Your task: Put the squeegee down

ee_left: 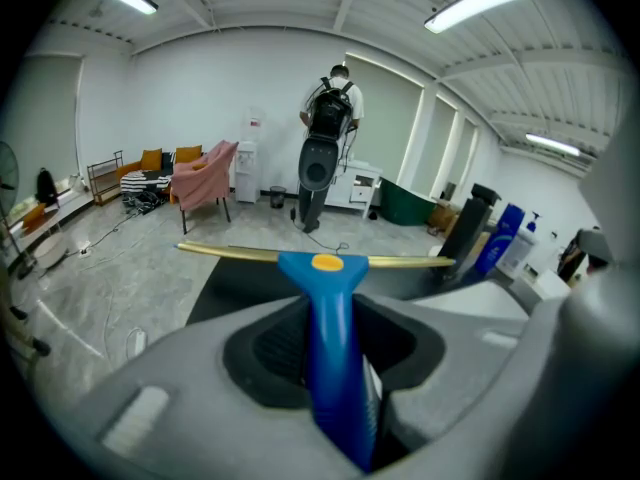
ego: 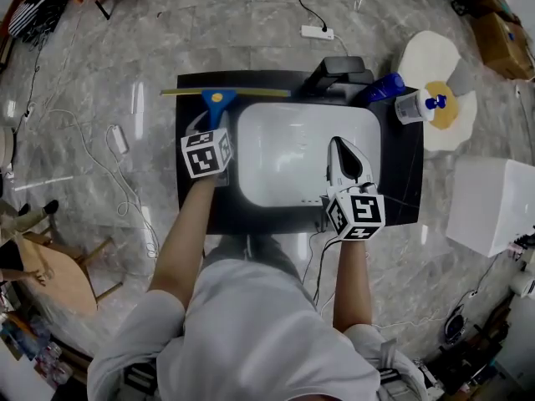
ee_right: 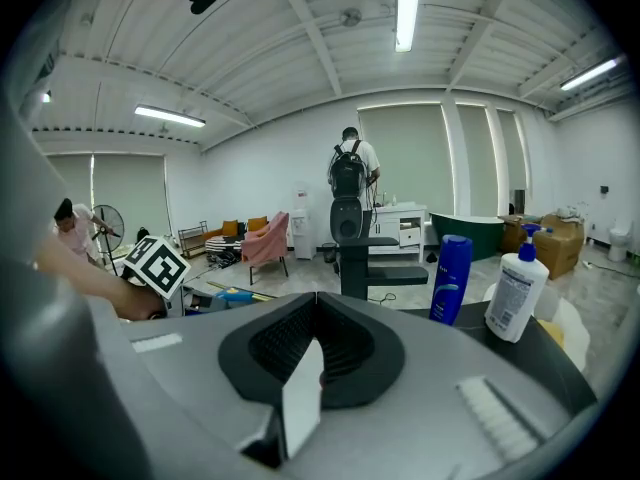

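The squeegee (ego: 221, 96) is stretching along the desk's (ego: 401, 182) back-left edge, behind the basin (ego: 284, 140); the faucet (ego: 338, 73) and two bottles (ego: 380, 88) are standing back-right.

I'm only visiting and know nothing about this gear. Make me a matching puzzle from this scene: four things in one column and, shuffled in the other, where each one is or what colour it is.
Things:
1. squeegee
2. sink
3. bottle next to the tap
4. pump bottle

Places or colours:
a. white with a blue pump top
b. set into the middle of the black counter
c. gripped by its handle in the left claw
d. blue all over

Pairs: 1-c, 2-b, 3-d, 4-a
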A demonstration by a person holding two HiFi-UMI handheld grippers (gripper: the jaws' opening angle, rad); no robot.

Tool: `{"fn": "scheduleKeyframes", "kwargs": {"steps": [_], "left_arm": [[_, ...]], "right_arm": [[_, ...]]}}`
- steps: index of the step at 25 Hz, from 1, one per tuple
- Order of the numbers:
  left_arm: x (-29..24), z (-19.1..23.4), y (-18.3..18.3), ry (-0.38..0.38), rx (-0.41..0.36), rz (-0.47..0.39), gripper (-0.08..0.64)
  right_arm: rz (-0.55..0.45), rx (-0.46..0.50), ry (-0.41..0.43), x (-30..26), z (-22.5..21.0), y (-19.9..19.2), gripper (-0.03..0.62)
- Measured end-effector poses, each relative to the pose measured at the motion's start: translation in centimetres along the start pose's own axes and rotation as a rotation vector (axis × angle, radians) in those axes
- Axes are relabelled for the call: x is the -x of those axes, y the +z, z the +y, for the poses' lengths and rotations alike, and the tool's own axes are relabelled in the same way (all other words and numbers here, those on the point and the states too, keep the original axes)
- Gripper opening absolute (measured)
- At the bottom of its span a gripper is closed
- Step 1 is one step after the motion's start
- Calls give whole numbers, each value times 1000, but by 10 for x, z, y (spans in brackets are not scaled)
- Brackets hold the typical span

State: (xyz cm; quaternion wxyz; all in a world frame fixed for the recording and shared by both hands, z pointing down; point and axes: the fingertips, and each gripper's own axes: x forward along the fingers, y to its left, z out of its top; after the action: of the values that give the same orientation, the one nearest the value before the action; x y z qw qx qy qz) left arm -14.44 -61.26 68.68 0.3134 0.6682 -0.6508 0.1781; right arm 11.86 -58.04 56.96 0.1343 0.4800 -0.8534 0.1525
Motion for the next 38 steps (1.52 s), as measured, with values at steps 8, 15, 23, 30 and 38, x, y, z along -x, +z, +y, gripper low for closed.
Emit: {"fn": "scheduleKeyframes", "kwargs": {"steps": [8,15,23,30,38], "left_arm": [[-22,-2,-13,6,18,43,132],[-37,-5,-25,21,30,76,132],[-41,-7,-30,32,23,91,132],[-41,-8,-33,27,21,102,141],[-32,-14,-29,2,-10,74,186]], "right_arm": [[29,-8,-21,-4,-10,-10,3],[38,-11,-34,-5,-21,-16,3],[45,-17,-41,-4,-26,-19,3],[47,-15,-39,-2,-25,-20,3],[32,-12,-34,4,-18,-16,3]]}}
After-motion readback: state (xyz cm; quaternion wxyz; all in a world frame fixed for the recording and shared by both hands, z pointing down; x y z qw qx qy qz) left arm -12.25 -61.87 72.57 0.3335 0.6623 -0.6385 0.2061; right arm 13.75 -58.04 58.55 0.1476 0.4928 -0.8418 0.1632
